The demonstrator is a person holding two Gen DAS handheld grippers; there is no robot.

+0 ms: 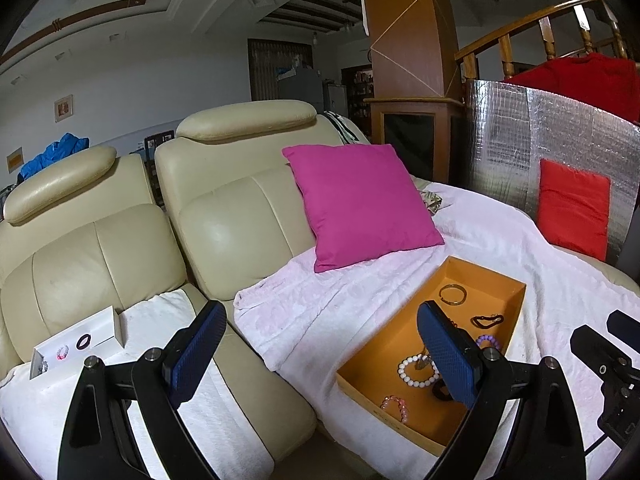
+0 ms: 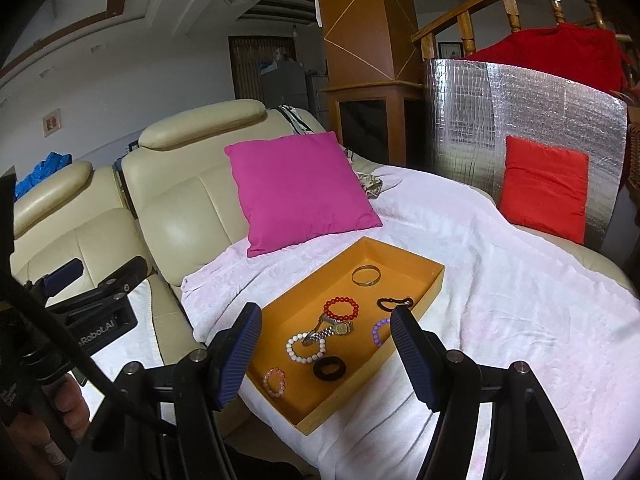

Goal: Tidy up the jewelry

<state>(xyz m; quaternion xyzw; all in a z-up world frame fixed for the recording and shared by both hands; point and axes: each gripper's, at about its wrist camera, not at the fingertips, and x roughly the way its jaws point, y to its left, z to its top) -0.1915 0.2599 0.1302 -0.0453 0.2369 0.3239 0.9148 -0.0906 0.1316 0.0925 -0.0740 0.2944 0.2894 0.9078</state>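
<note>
On the pale pink blanket [image 2: 500,280] covering the sofa seat sits your orange tray [image 2: 434,280], a shallow open box holding the jewelry. Inside it, a gold bangle [image 2: 366,276] lies near the far corner, a red bead bracelet [image 2: 341,309] sits near the middle, and a metal wristwatch [image 2: 334,330] lies just in front of it, its band touching a white bead bracelet [image 2: 306,347]. A black clasp piece [image 2: 394,303] and a purple bead bracelet [image 2: 379,330] lie along the right wall. A black ring-shaped band [image 2: 329,368] and a small pink bead bracelet [image 2: 274,382] lie nearest you.

Your right gripper [image 2: 324,356] hangs above the near end of the tray, its jaws spread wide and grasping nothing. Your left gripper [image 1: 320,360] hangs above the gap between the two seats, its jaws likewise released and empty; its right finger overlaps the tray in the left wrist view.

Well to the left, on a white towel [image 1: 160,312] over the next seat, a small white box [image 1: 96,320] holds a dark ring-shaped band [image 1: 83,341] and two small beaded pieces. A magenta cushion [image 2: 300,188] leans on the cream leather sofa [image 2: 180,208] behind the tray, and a red cushion [image 2: 544,188] rests against a silver foil panel [image 2: 520,100] at the far right.
</note>
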